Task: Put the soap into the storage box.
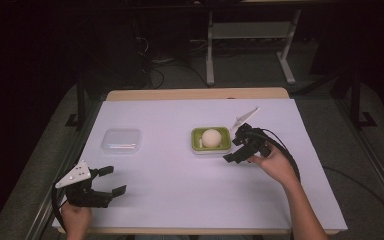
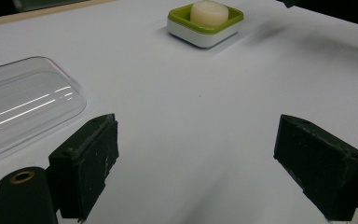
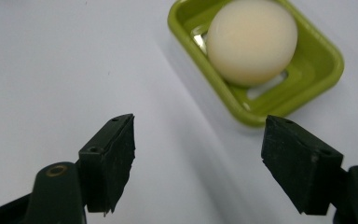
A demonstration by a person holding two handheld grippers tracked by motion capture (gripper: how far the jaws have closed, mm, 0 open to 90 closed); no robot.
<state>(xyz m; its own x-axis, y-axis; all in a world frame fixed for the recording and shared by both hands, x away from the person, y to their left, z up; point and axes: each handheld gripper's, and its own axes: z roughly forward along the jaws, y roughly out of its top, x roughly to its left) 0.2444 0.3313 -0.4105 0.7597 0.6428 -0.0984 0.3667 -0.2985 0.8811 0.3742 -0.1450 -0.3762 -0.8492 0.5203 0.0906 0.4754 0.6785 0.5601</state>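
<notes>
Black left gripper (image 1: 106,181) sits nearest the camera, lower left of the high view, jaws spread wide over bare white table cover (image 1: 180,190), holding nothing. In the left gripper view its fingertips (image 2: 89,165) frame empty paper.

Up and slightly right of it, left of centre: clear rounded plastic lid (image 1: 122,140) lying flat, well apart from both grippers.

Centre: green square soap dish with white base (image 1: 197,135), pale cream round soap bar (image 1: 211,137) sitting inside it. The lid most likely belongs on this dish.

Right of centre: black right gripper (image 1: 236,149), jaws spread, empty, just beside the dish's right edge and angled toward it. The right gripper view puts the soap (image 3: 251,39) and dish (image 3: 324,70) ahead of the open jaws, not yet between them.

Judged step: approach for a grasp on soap or dish; no contact yet. Next move calls for advancing the right gripper and straddling the target before closing. Soap is smooth and rounded, so slip risk; a centred pinch is needed.

Obstructions: none on the approach path. The dish rim limits how low the jaws can go around the soap.
</notes>
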